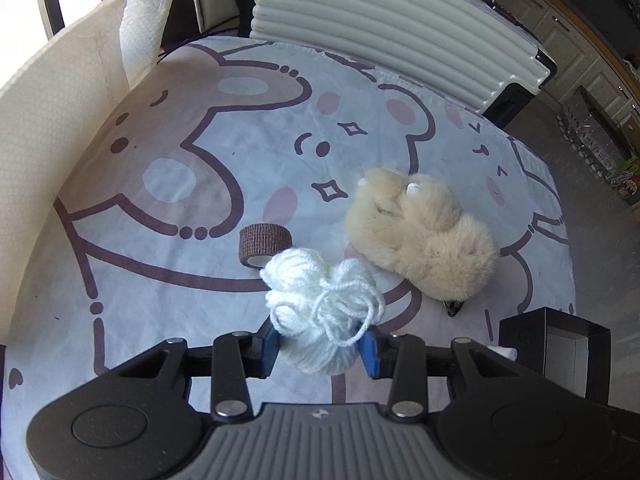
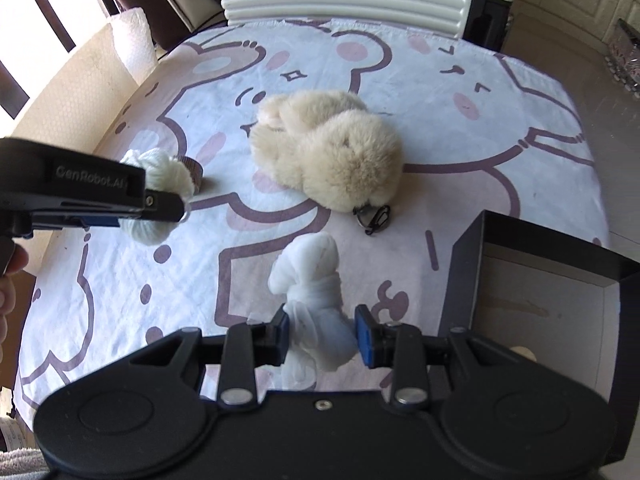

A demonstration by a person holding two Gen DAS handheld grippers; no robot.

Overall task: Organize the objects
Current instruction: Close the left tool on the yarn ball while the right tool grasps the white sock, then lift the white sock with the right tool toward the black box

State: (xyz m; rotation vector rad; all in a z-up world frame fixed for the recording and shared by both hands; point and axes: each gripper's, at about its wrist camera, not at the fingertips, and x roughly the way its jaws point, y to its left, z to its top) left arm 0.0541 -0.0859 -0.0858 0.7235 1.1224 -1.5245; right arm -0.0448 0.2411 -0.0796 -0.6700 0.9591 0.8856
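Observation:
My left gripper (image 1: pixel 322 350) is shut on a white yarn skein (image 1: pixel 320 304) and holds it above the bear-print cloth; it also shows in the right wrist view (image 2: pixel 160 184). A brown tape roll (image 1: pixel 264 246) lies just beyond it. A beige plush toy (image 1: pixel 420 232) with a metal clip lies to the right, also in the right wrist view (image 2: pixel 332 148). My right gripper (image 2: pixel 322 336) is shut on a white gauze bundle (image 2: pixel 316 300). An open black box (image 2: pixel 552 300) stands at the right, also in the left wrist view (image 1: pixel 560 344).
The bear-print cloth (image 1: pixel 200 160) covers the table. A cream foam sheet (image 1: pixel 52 128) and paper towel roll (image 1: pixel 146 28) stand at the left edge. A ribbed white case (image 1: pixel 392 24) stands behind the table. Floor and cabinets lie to the right.

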